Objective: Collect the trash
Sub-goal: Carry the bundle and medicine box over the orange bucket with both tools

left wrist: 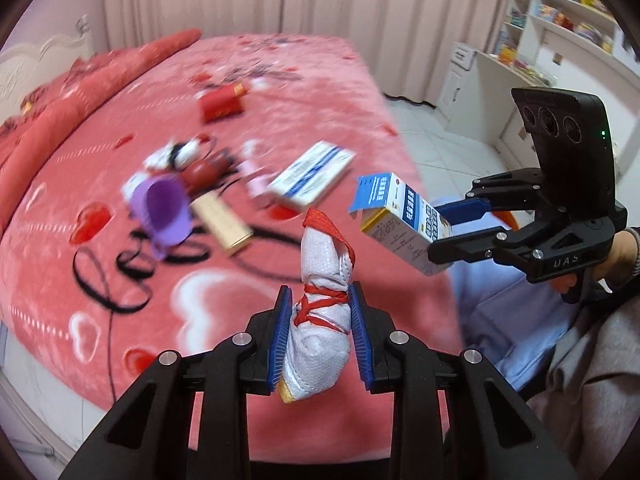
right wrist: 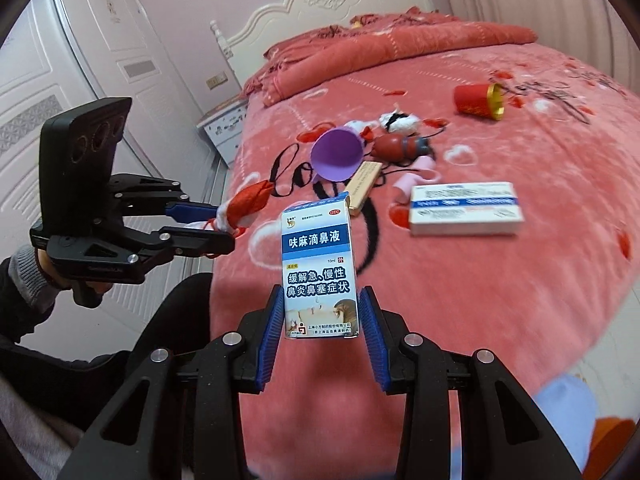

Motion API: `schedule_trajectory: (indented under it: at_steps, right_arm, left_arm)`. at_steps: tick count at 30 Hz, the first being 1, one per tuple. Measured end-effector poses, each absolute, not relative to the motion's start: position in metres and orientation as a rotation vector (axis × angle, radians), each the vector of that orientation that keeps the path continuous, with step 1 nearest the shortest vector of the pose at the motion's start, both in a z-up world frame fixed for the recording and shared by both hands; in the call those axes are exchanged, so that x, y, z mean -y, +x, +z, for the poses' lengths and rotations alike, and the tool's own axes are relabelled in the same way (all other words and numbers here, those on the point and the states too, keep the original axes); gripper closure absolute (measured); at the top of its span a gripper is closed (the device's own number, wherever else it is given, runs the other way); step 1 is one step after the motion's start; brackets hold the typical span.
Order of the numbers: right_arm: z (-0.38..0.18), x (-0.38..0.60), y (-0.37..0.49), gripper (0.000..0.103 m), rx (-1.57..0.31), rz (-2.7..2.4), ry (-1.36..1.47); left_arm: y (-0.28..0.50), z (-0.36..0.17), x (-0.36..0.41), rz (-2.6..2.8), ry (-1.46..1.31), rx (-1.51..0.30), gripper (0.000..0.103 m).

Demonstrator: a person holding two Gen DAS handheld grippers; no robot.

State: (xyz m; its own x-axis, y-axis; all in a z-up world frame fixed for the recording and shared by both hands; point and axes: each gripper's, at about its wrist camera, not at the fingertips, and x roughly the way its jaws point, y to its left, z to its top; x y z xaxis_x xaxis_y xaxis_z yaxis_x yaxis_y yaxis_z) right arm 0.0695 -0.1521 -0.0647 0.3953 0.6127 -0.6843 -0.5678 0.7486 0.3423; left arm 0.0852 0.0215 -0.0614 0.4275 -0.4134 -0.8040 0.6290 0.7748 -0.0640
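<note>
Trash lies spread over the fuzzy pink bed cover with hearts (right wrist: pixel 500 300), out in front of both grippers.

The left gripper (left wrist: pixel 318 332) has its blue pads pressed on a small white cloth bundle tied with red string (left wrist: pixel 322 300). The bundle stands up between the pads, and its red top pokes out past the tips. The right gripper (right wrist: pixel 322 322) squeezes a small blue and white medicine box with an open top flap (right wrist: pixel 318 264). The box stands upright between the pads. Both things are lifted off the bed. From the left gripper, the right one sits off to the right side, a little ahead.

Ahead of the right gripper, just past the held box, a thin tan box (right wrist: pixel 362 186) lies flat. Behind that a purple cup (right wrist: pixel 338 154) lies on its side. A flat white box with blue stripes (right wrist: pixel 466 208) rests ahead and to the right. A dark red bug-shaped toy (right wrist: pixel 400 146) and a white and black fluffy thing (right wrist: pixel 400 120) sit farther off, close together. A red paper cup with a gold rim (right wrist: pixel 478 102) lies tipped over, farthest away. Pink tube shapes (right wrist: pixel 416 176) sit between the toy and the striped box. Black curly writing on the cover runs under several of these things.

A grey sleeve (right wrist: pixel 24 276) shows at the hand holding the left gripper.
</note>
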Motion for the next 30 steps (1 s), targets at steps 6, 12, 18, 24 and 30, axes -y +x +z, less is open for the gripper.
schedule_trajectory:
  at_steps: [6, 12, 18, 24, 30]
  right_arm:
    - [-0.043, 0.21, 0.035, 0.064, -0.83, 0.669, 0.081]
    - [-0.036, 0.291, 0.011, 0.064, -0.786, 0.514, 0.148]
    - [-0.048, 0.385, -0.015, 0.064, -0.784, 0.323, 0.232]
    - [-0.065, 0.47, -0.043, 0.064, -0.793, 0.132, 0.305]
    - [-0.095, 0.533, -0.06, 0.064, -0.821, -0.008, 0.362]
  left_arm:
    - [0.075, -0.051, 0.037, -0.756, 0.315, -0.87, 0.072]
    - [0.08, -0.047, 0.116, -0.882, 0.393, -0.833, 0.072]
    - [0.095, -0.058, 0.212, -1.036, 0.45, -0.82, 0.072]
    - [0.098, -0.078, 0.293, -1.181, 0.495, -0.835, 0.072]
    - [0.097, -0.113, 0.365, -1.299, 0.516, -0.878, 0.072]
